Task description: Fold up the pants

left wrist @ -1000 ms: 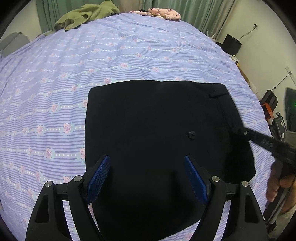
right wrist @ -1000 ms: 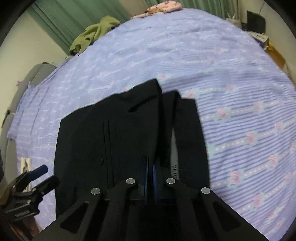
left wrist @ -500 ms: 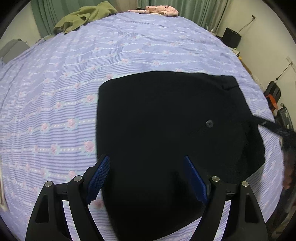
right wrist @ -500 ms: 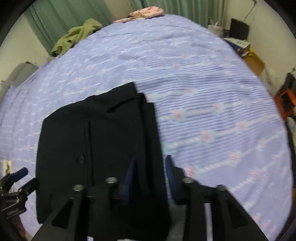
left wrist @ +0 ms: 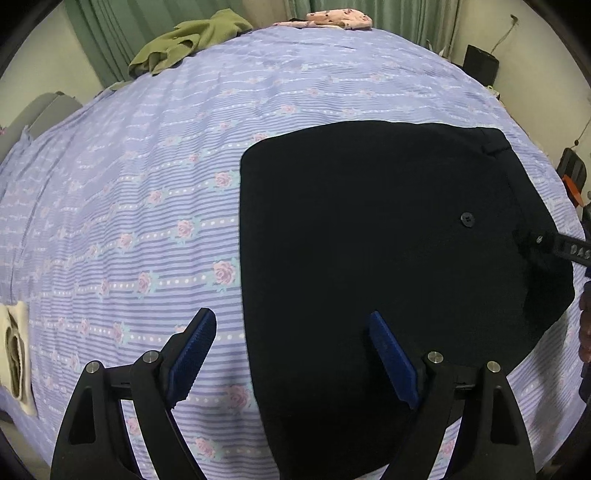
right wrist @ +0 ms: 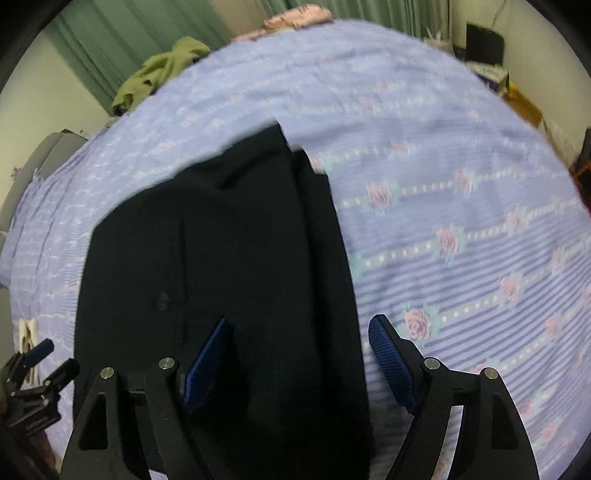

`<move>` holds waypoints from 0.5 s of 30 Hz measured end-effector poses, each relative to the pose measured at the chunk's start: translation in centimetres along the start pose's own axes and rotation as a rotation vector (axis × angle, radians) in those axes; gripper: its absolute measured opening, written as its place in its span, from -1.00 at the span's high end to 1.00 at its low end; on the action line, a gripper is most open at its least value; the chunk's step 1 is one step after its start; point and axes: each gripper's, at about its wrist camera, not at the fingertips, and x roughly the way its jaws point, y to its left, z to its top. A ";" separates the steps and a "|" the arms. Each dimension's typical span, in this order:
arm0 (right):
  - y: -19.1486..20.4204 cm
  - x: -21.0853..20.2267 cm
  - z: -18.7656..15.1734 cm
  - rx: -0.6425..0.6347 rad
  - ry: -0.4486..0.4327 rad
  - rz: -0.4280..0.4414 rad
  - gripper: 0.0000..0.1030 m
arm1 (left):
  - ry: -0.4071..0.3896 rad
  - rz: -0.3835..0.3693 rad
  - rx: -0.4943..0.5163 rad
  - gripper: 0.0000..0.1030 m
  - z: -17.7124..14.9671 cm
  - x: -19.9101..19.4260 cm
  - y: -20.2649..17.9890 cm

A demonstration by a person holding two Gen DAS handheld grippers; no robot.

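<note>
Already folded: the black pants (left wrist: 373, 266) lie as a compact, layered rectangle on the striped bed sheet (left wrist: 147, 206), toward the near edge of the bed.
Layers: in the right wrist view the pants (right wrist: 221, 258) show stacked edges along their right side, slightly stepped rather than flush.
Left claw (left wrist: 291, 354): spread wide, empty, over the pants' left edge; one finger above the sheet, the other above the cloth.
Right claw (right wrist: 299, 358): its jaws have just been opening and now stand spread; the pants' right edge lies between the fingers, but nothing is pinched.
Done, as judged: the main folds look finished and the cloth has been let go.
Left, as judged: at most a tidy of the stepped edge or one more fold.
Elsewhere: a green garment (left wrist: 184, 44) and a pink garment (left wrist: 340, 20) sit at the far end, well apart.
</note>
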 end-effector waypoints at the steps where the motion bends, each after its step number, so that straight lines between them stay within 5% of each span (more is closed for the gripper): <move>1: -0.6 0.6 -0.2 0.015 0.022 0.020 -0.53 | -0.001 0.000 0.004 -0.65 0.1 0.1 -0.1; 6: -2.8 1.6 -1.1 0.135 0.081 0.174 -0.44 | -0.002 0.009 0.027 -0.67 0.1 0.7 0.0; 9: -2.2 2.0 -1.3 0.096 0.097 0.163 -0.36 | 0.018 0.005 0.021 -0.67 -0.1 1.2 0.2; 13: -2.1 1.1 -1.6 0.091 0.084 0.192 0.41 | 0.030 -0.013 0.004 -0.67 -0.2 1.3 0.5; 15: -2.2 0.4 -1.6 0.074 0.065 0.188 0.47 | 0.018 -0.012 0.027 -0.67 -0.3 1.1 0.3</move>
